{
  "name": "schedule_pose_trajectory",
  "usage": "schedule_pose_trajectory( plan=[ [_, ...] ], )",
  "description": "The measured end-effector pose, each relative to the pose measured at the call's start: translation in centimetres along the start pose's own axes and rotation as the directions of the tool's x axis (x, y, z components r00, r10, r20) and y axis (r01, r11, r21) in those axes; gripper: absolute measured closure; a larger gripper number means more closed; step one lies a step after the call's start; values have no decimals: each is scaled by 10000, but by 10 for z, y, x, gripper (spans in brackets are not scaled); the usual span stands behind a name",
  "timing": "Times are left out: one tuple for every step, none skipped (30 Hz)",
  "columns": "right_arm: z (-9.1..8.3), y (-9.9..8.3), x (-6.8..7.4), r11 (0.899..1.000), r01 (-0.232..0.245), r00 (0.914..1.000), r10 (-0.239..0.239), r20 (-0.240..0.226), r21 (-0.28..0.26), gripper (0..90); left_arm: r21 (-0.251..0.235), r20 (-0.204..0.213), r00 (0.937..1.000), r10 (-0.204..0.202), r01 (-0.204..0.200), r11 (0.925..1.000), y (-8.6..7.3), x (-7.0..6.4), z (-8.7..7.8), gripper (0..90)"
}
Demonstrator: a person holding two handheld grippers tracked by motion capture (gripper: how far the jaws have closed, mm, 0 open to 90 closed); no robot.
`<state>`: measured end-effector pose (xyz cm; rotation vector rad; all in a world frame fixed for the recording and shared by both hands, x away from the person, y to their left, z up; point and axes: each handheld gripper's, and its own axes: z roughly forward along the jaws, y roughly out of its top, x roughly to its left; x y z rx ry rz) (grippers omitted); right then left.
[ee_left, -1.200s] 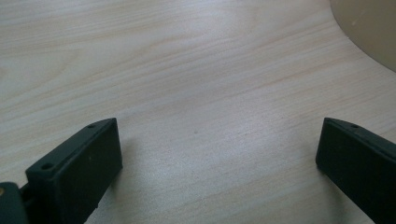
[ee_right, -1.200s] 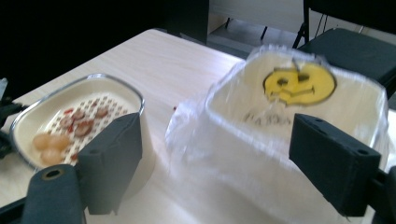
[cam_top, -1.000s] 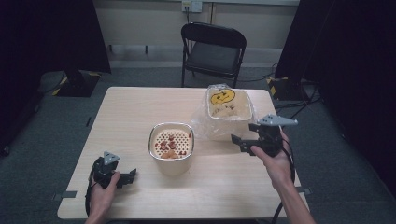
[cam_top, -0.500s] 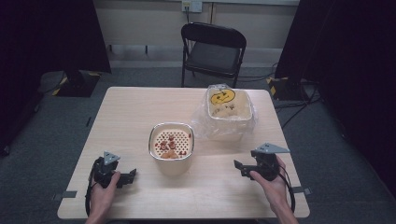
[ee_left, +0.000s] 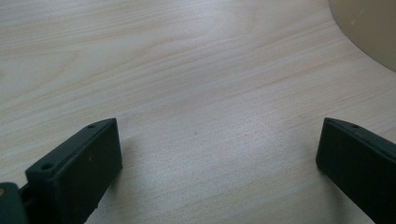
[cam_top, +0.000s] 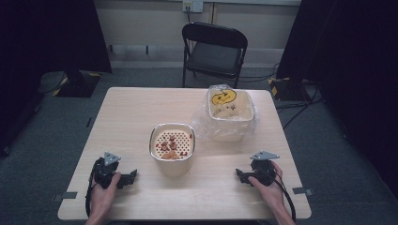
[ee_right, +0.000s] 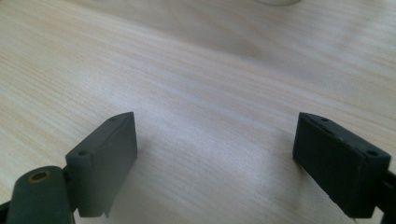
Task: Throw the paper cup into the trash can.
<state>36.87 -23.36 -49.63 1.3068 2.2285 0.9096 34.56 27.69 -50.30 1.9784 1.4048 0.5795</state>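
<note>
The left hand-held gripper [cam_top: 126,177] rests on the near left part of the pale wooden table [cam_top: 141,112], gripped from behind by the person's left hand [cam_top: 104,197]. In the left gripper view its two black jaws stand wide apart with only bare wood grain between them, and a curved beige wall [ee_left: 369,32] shows at the far right corner of that view. The right hand-held gripper [cam_top: 240,175] lies on the near right part of the table under the person's right hand [cam_top: 268,190], a grey three-cornered plate on its top. In the right gripper view its jaws are likewise spread wide, with nothing held and plain table surface between them.

Between the two hand-held grippers, slightly farther from the person, stands a cream square container with a perforated insert [cam_top: 172,149]; small reddish and orange pieces lie on the insert. It is apart from both hand-held grippers. Farther and to the right sits a beige tub wrapped in clear plastic film with a yellow smiley face on it [cam_top: 230,112], just beside the cream container's far right corner. Beyond the table's far edge stands a black folding chair [cam_top: 213,54] on the grey carpet floor [cam_top: 56,126].
</note>
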Motion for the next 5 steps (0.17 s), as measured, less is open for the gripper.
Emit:
schedule_pose_trajectory(
  plan=[
    [0,-1,0,10000,-33,10000,33,-12,-84,129,0,0,10000,-1,1,10000,0,0,0,0],
    [0,-2,0,9999,-40,10000,40,-21,-145,127,1,0,10000,1,-1,10000,0,0,0,0],
    [0,-4,0,9996,-96,10000,95,-13,-261,119,1,1,10000,0,0,10000,0,0,0,0],
    [0,-4,1,9994,-102,9999,103,33,-343,119,1,-1,10000,-2,2,10000,0,0,0,0],
    [0,-4,0,9993,-71,10000,72,30,-356,120,0,-1,10000,0,0,10000,0,0,0,0]
  ],
)
